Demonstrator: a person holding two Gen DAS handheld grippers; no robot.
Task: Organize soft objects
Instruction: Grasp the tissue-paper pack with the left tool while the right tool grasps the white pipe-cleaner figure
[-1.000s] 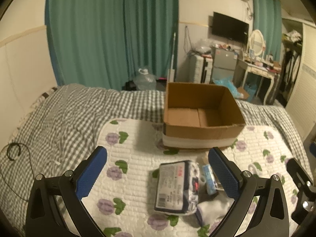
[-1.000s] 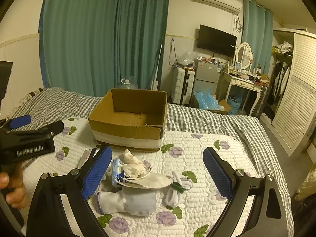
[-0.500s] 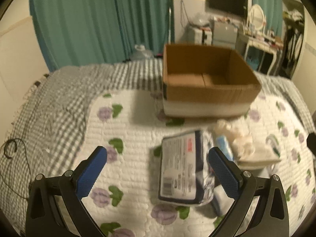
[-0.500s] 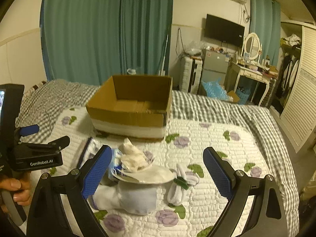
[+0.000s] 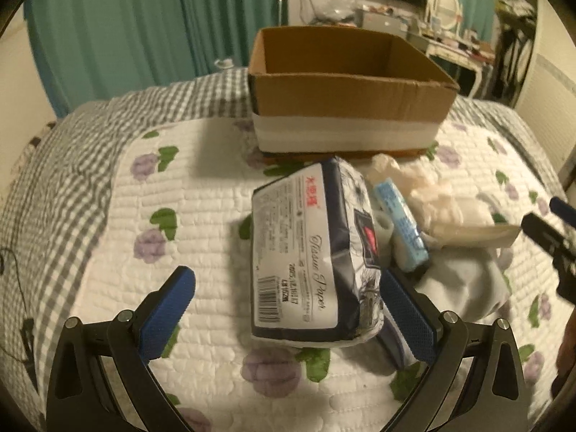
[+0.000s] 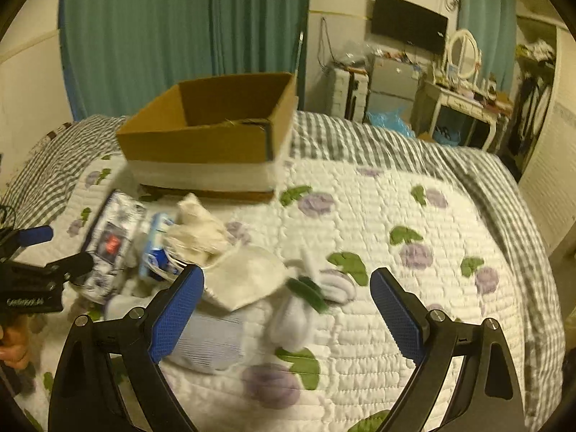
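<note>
Left gripper (image 5: 286,304) jaws spread wide around the near end of the tissue pack (image 5: 311,248); the right pad looks just beside its side, contact unclear. Pack lies on the quilt (image 5: 201,194), in front of the cardboard box (image 5: 345,86). Right gripper (image 6: 286,304) jaws apart, empty, over the white sock bundle (image 6: 298,313) with a green band. Face mask (image 6: 248,277), blue packet (image 5: 399,223) and grey glove (image 6: 208,342) are piled together, overlapping; motion blur hides detail. Box floor isn't visible.
</note>
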